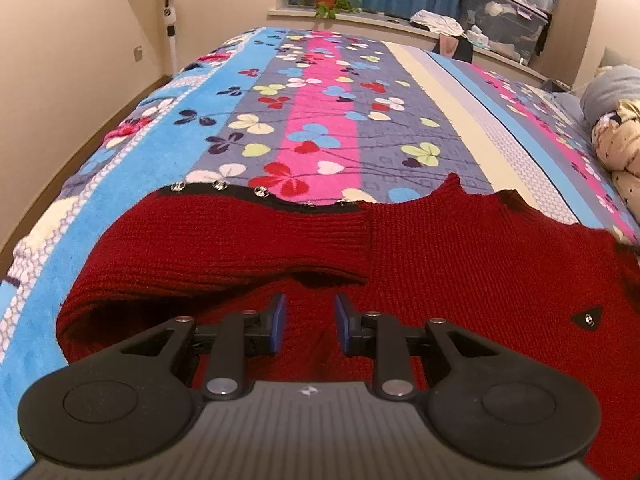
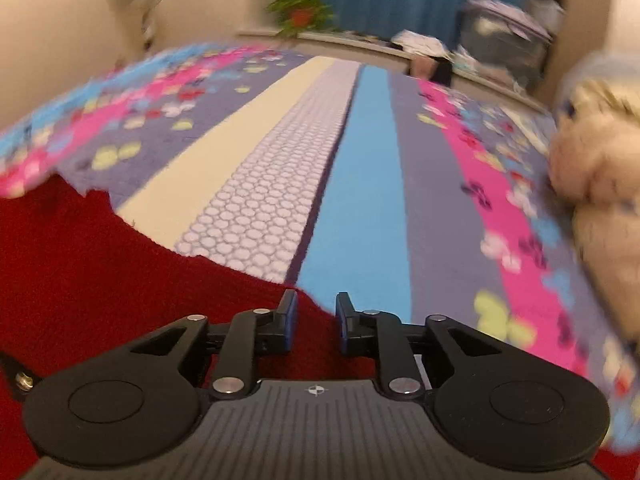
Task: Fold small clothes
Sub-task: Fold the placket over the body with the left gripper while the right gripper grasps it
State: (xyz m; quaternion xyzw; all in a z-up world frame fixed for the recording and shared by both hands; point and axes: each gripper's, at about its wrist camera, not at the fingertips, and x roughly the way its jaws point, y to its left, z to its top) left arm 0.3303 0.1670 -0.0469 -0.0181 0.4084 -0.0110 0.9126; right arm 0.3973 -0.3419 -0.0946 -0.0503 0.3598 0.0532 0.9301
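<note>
Red knit: a small sweater [image 1: 460, 264] lies flat on the flowered bedspread [image 1: 304, 92]. One sleeve [image 1: 224, 248] is already folded across its body; the far side, by the right gripper [image 2: 316, 316], looks unfolded. The left gripper [image 1: 310, 320] hovers over the knit, jaws narrowly apart and empty. The right gripper's jaws are likewise narrow, holding nothing at the sweater's edge.

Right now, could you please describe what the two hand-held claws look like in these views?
Both look identical. The left claw and right claw each have black linkage arms with silver pivot pins, blue pads on the fingers, two round black discs, and a ribbed grey body bearing a small white cross-shaped mark. No cables, hands or sleeves show.
</note>
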